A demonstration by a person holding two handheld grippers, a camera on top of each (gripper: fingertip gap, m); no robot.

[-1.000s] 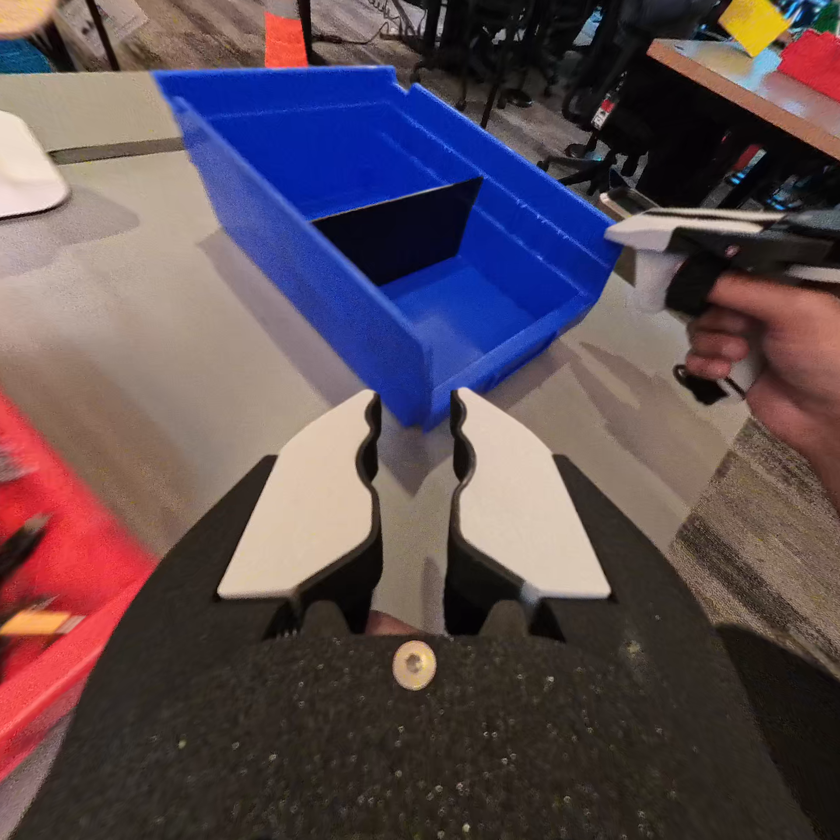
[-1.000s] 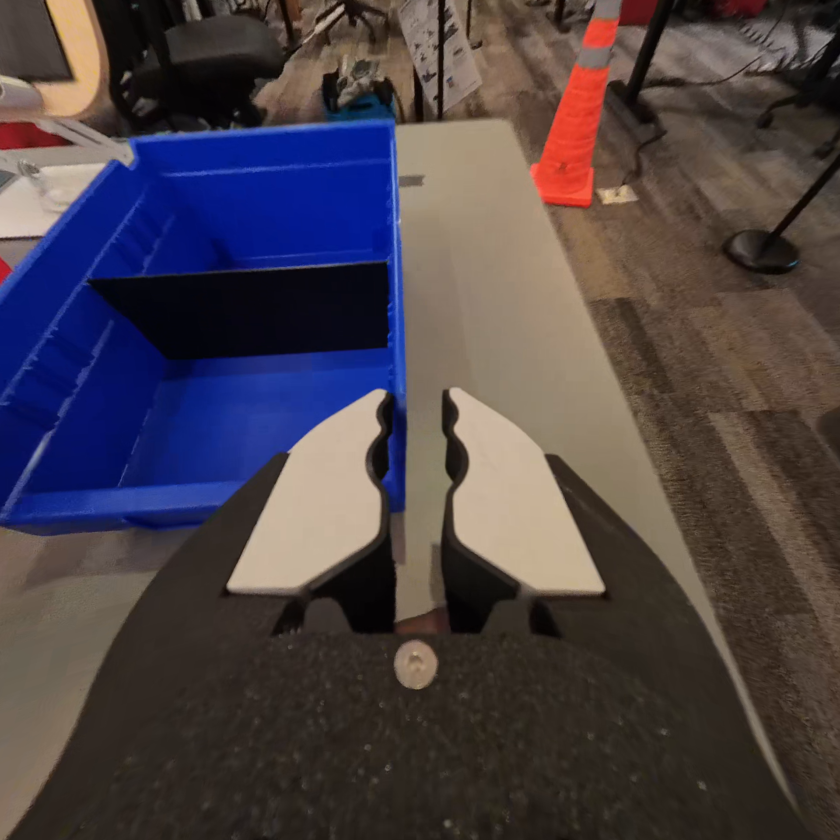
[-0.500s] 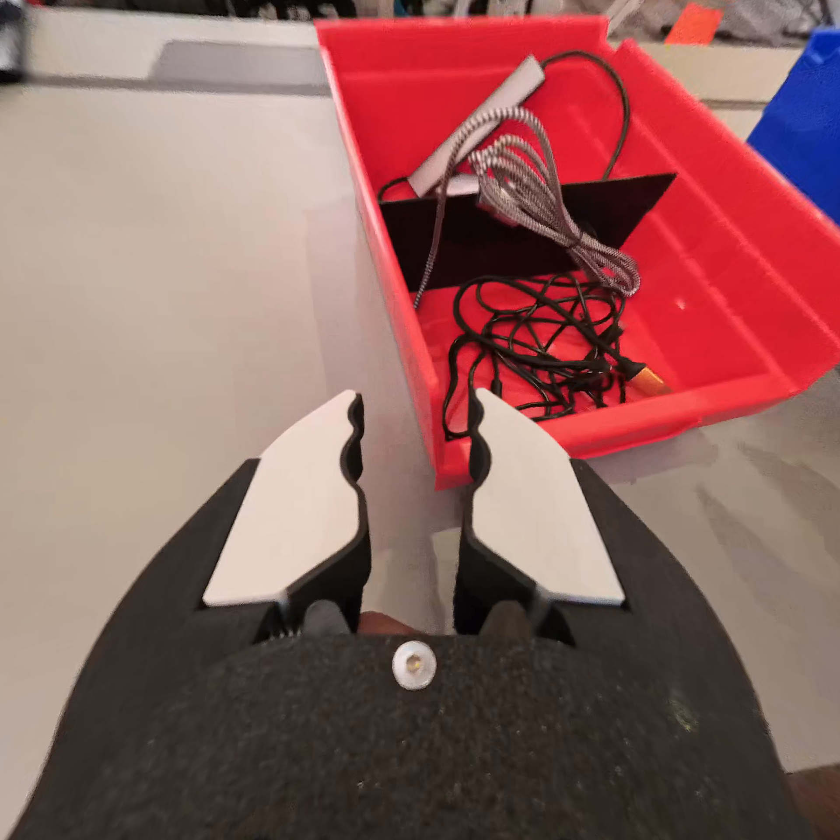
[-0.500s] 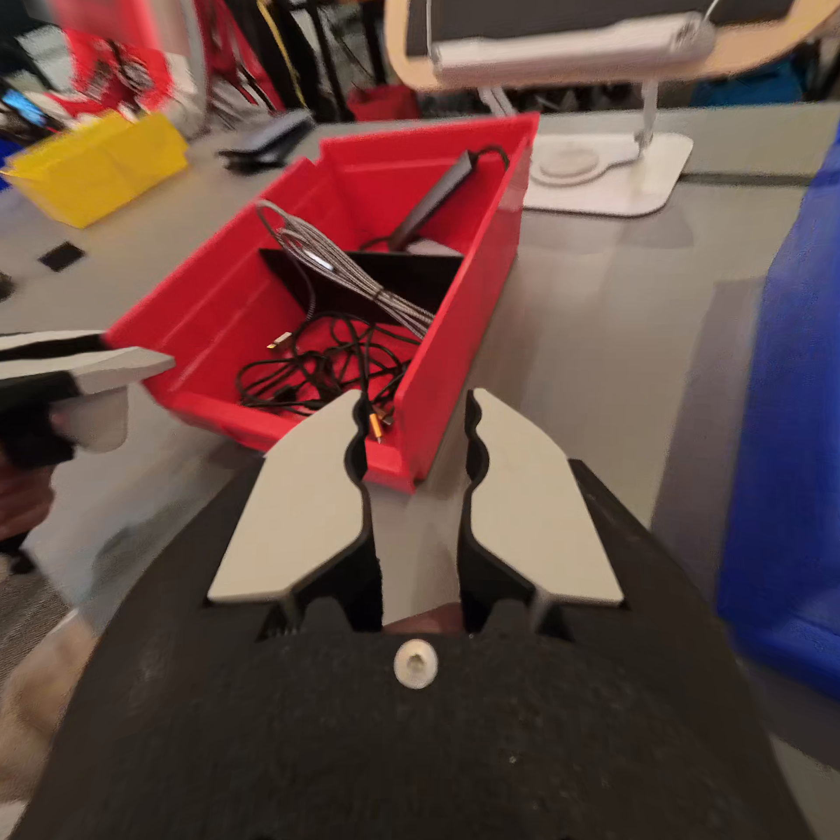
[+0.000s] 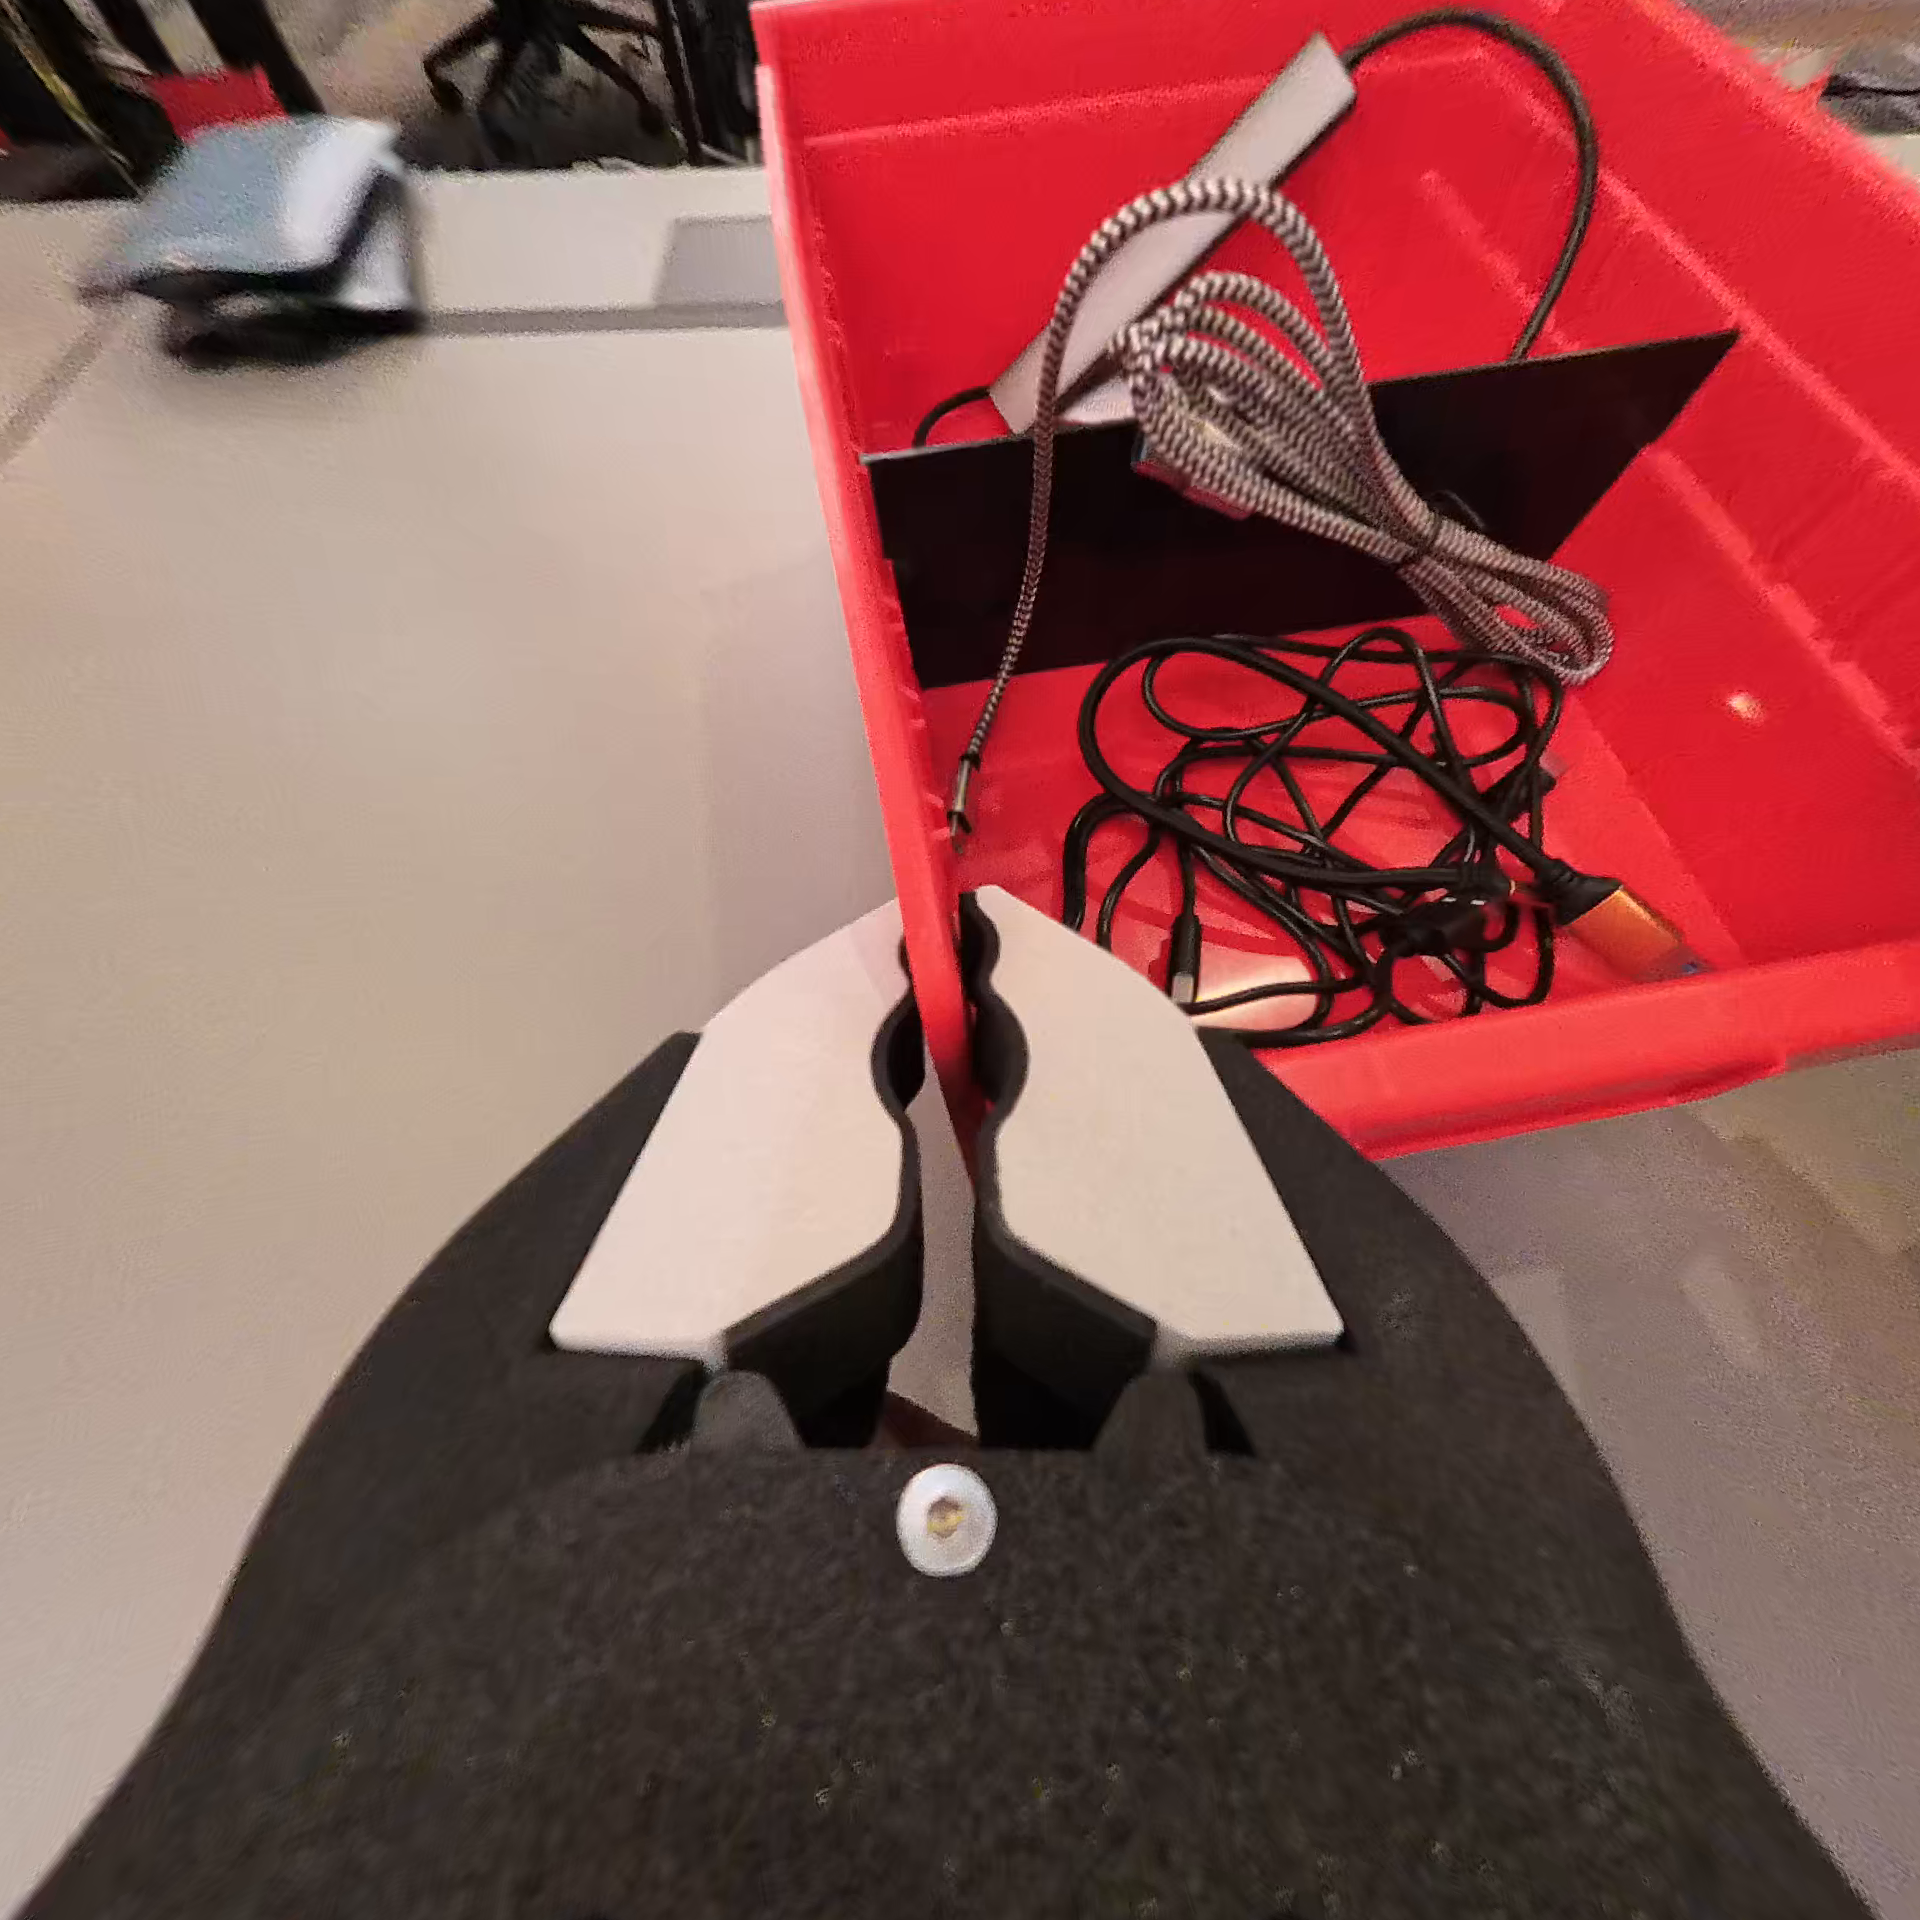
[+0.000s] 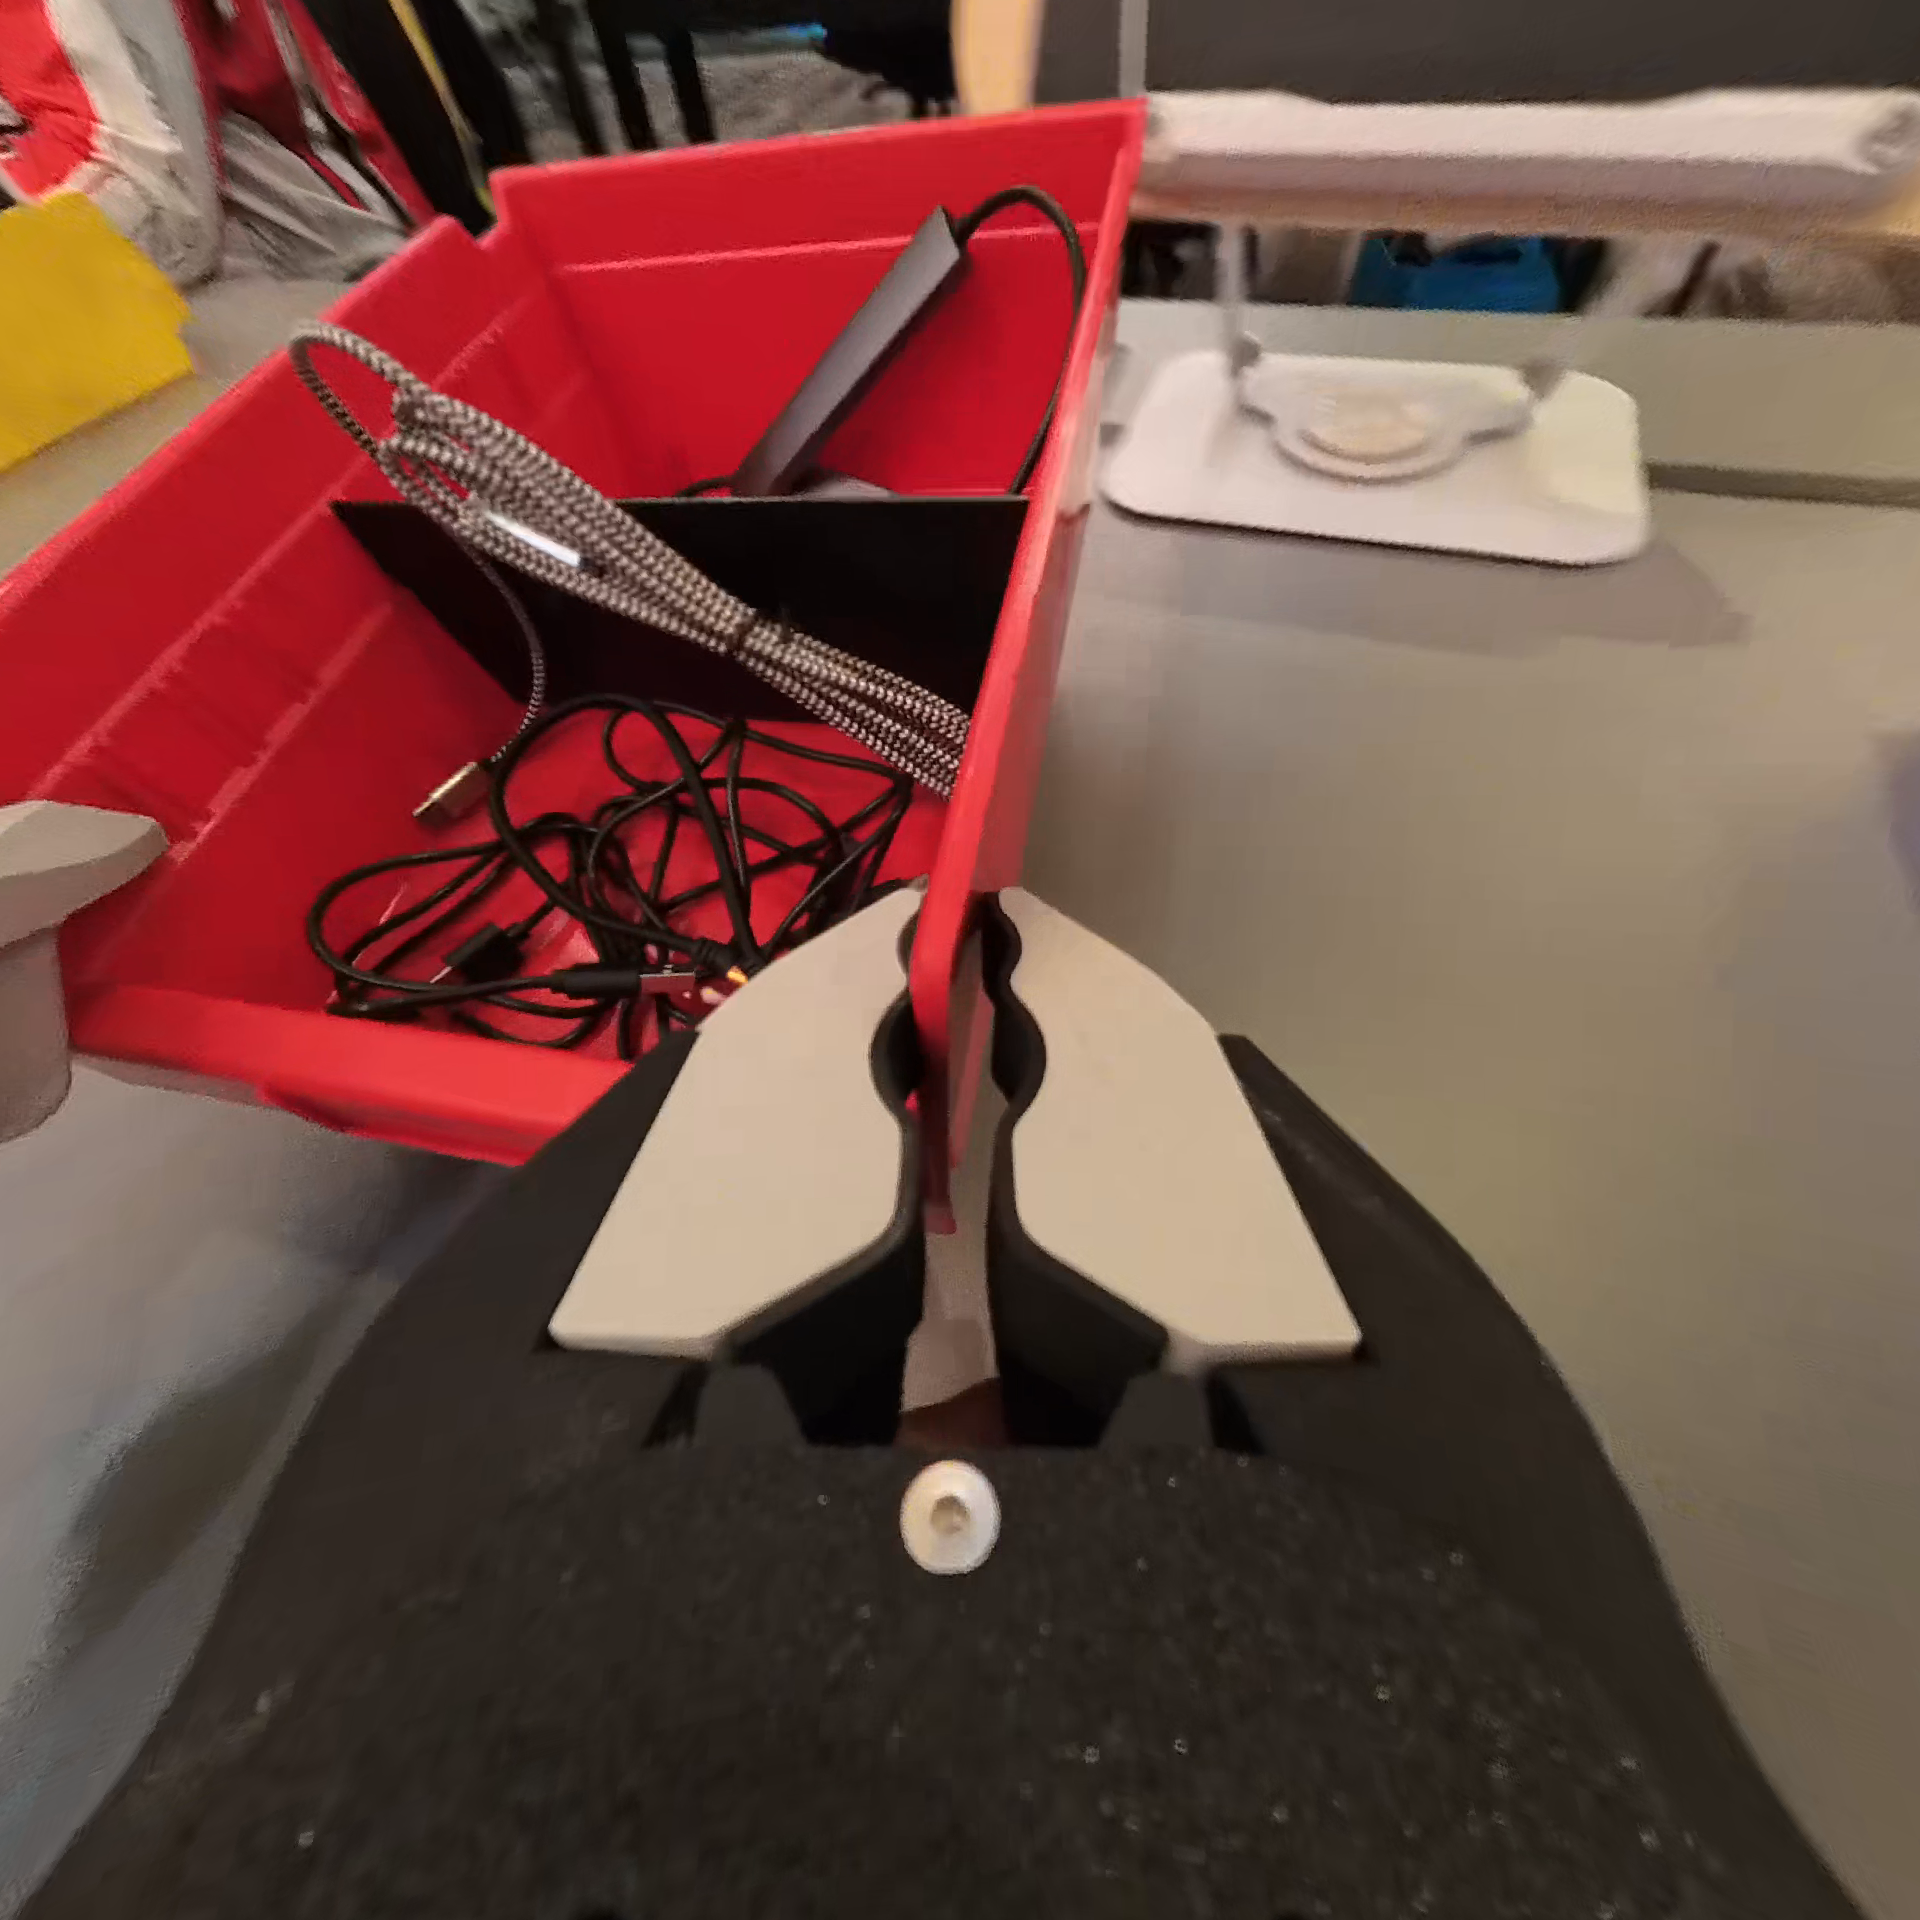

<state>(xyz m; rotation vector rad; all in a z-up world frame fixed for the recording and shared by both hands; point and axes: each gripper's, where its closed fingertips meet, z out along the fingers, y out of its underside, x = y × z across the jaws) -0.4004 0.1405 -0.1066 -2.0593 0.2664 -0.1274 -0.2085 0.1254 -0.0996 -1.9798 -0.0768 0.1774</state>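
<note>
A red bin with a black divider stands on the grey table. It holds a braided grey cable draped over the divider, a tangle of black cables in the near compartment and a grey bar in the far one. My left gripper is shut on the bin's left wall near the front corner. My right gripper is shut on the bin's right wall near its front corner. I cannot tell whether the bin is off the table.
A white stand with a flat base is on the table to the right of the bin. A yellow bin sits far left. A blurred dark and grey object lies at the table's far side. A left gripper finger shows at the edge. About 20 cm separates my left fingertips from my right. My right gripper is the nearer one to the flat base: about 35 cm, against 45 cm.
Both grippers swung away from the blue bin to the red bin, came up to its front corners, and closed on its left and right walls.
</note>
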